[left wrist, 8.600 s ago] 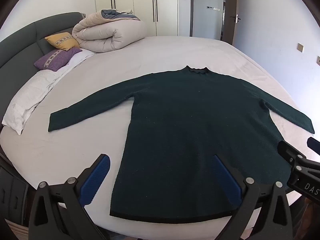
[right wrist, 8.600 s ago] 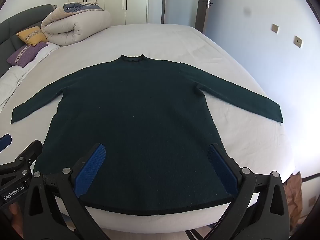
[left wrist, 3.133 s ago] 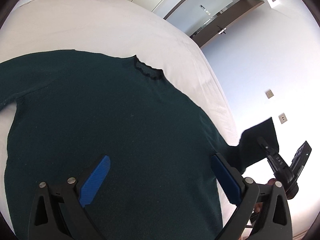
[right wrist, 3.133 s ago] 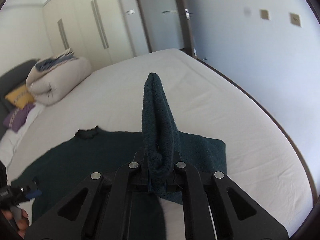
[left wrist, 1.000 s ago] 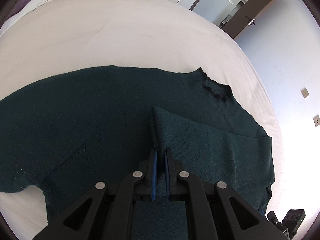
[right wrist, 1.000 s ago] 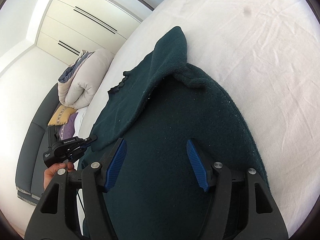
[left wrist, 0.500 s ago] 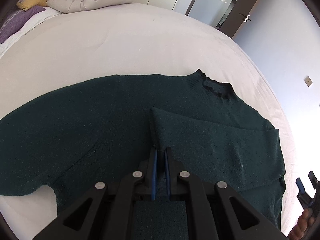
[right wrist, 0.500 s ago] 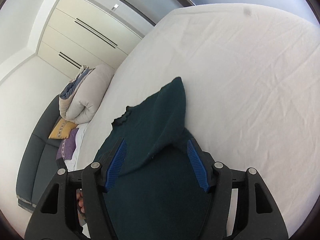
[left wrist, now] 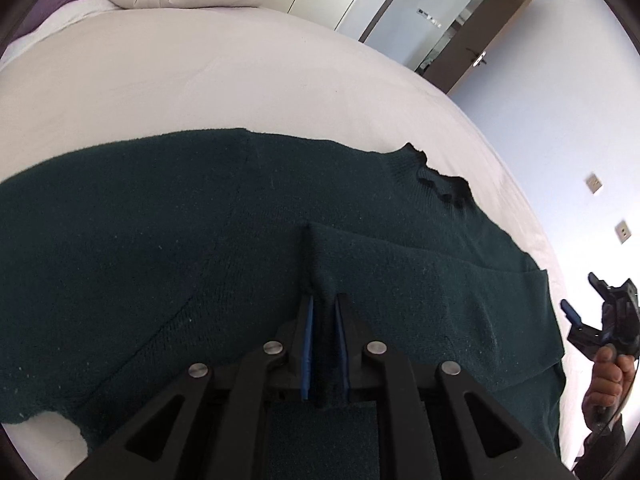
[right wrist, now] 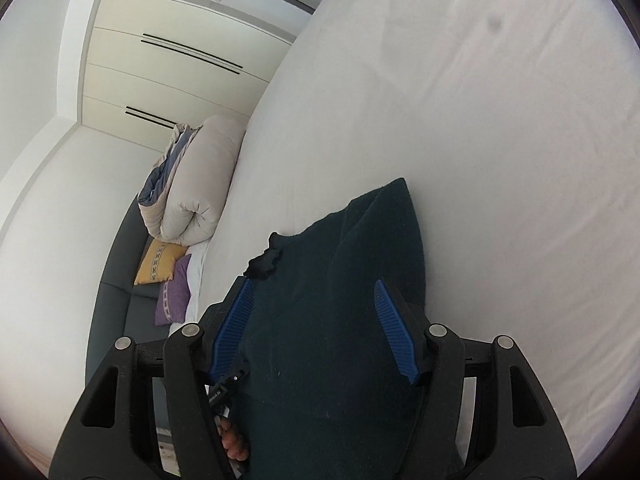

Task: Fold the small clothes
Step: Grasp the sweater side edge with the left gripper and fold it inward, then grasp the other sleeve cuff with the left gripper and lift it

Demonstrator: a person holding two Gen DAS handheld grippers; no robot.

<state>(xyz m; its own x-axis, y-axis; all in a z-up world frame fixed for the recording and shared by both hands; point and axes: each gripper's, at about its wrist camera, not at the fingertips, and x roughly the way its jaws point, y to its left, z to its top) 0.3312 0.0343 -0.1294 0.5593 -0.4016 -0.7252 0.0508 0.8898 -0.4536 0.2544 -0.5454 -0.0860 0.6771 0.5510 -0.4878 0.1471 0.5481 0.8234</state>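
A dark green sweater [left wrist: 160, 260] lies flat on the white bed [left wrist: 200, 80], collar [left wrist: 440, 184] at the far right. Its right sleeve [left wrist: 420, 276] is folded across the chest. My left gripper [left wrist: 323, 300] sits low over the chest, and the sleeve's cuff stands pinched between its blue pads while the jaws are opening. My right gripper [right wrist: 312, 282] is open with nothing between its pads. It hovers off the sweater's [right wrist: 340, 320] folded right side. In the left wrist view the right gripper [left wrist: 580, 292] is at the right edge, in a hand.
A rolled beige duvet [right wrist: 192, 184] lies at the head of the bed, beside a yellow pillow [right wrist: 160, 260] and a purple pillow [right wrist: 174, 296] against the grey headboard [right wrist: 116, 300]. White wardrobe doors [right wrist: 160, 72] and a brown door frame [left wrist: 480, 40] stand beyond. White sheet stretches past the sweater.
The right gripper, still open, pulled back from over the sweater toward its right side. The left gripper sank closer to the chest and the gap between its pads widened slightly around the cuff.
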